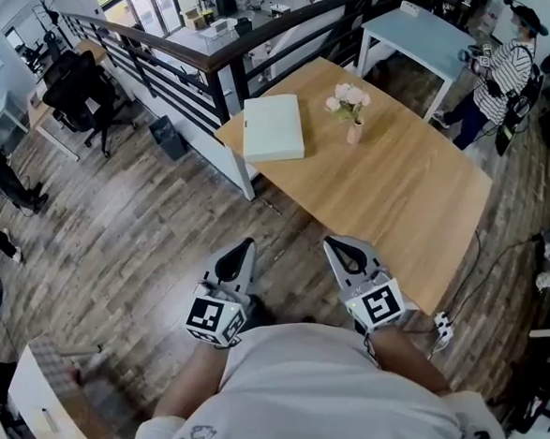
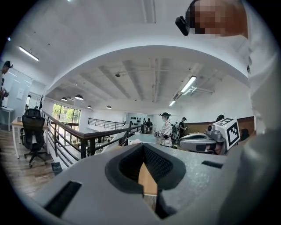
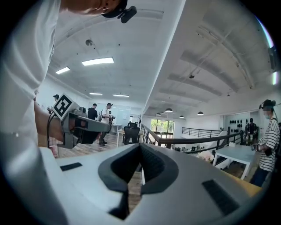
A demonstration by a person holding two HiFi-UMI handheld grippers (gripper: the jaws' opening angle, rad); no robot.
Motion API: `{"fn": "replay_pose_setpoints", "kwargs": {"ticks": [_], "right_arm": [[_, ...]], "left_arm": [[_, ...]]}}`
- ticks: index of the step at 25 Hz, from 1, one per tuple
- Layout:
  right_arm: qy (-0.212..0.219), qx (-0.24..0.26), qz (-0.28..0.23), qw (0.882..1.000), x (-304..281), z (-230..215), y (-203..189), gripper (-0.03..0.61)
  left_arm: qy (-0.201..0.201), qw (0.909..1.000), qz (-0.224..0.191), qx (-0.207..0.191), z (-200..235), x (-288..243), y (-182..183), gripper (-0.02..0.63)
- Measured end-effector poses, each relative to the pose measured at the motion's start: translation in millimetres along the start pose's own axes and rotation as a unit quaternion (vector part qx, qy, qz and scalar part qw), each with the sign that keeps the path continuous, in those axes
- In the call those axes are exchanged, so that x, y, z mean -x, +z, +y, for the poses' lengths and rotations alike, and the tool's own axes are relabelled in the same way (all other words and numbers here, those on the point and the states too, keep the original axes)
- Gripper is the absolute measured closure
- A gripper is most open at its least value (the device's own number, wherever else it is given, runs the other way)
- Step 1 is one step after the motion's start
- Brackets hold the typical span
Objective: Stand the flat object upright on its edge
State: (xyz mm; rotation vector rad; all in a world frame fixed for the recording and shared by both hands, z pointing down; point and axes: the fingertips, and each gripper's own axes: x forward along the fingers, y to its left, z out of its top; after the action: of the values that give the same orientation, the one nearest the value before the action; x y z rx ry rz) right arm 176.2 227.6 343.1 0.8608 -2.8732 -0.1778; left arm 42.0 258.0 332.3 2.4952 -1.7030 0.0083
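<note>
Task not yet begun. The flat object (image 1: 272,127), pale and rectangular, is seen lying on its broad face at the far left corner of the bench (image 1: 395,191), close to a dark railing (image 1: 151,54). No edge is raised. A small vase of pink flowers (image 1: 350,107) is noted just to its right, apart from it.

The left gripper (image 1: 238,260) and right gripper (image 1: 346,252) are held side by side close to the person's body, at or just short of the near edge of the bench and well apart from the object. Both pairs of jaws are seen closed together with nothing held between them. Each gripper view bears this out.

Everything is left to do: the approach, the lifting of 1 edge, the tipping up, and a release with the object balanced.

Hard to make out:
- Whether the object is a box, a book or a board cannot be told.
- Its thickness is poorly shown, so how steadily it will stand can only be guessed.
- The object is not clearly picked out in either gripper view.
</note>
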Motion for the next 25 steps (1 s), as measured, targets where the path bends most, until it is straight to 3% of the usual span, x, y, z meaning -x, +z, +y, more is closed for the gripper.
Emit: {"fn": "replay_pose_setpoints", "kwargs": {"ticks": [6,10,13,16,19,25], "right_arm": [[-0.006,-0.009,0.013,1.000,-35,6,-5,0.572],[-0.032,-0.010,0.022,0.999,-62,5,-7,0.572],[-0.058,-0.019,0.025,0.998,-90,3,-5,0.441],[-0.072,-0.023,0.028,0.997,-113,8,-2,0.388],[-0.081,-0.029,0.045,0.995,-134,14,-5,0.365],[-0.098,-0.051,0.066,0.992,-158,31,-10,0.339]], "left_arm": [[0.004,0.9999,0.004,-0.010,35,-1,-6,0.607],[-0.001,0.9999,0.002,-0.010,68,-3,-7,0.601],[-0.014,0.9999,0.000,-0.005,98,-5,-4,0.509],[-0.030,0.9995,0.006,-0.003,125,-4,-3,0.458],[-0.034,0.9993,0.012,0.002,149,-2,-5,0.426],[-0.048,0.9986,0.019,0.013,181,7,-11,0.420]]}}
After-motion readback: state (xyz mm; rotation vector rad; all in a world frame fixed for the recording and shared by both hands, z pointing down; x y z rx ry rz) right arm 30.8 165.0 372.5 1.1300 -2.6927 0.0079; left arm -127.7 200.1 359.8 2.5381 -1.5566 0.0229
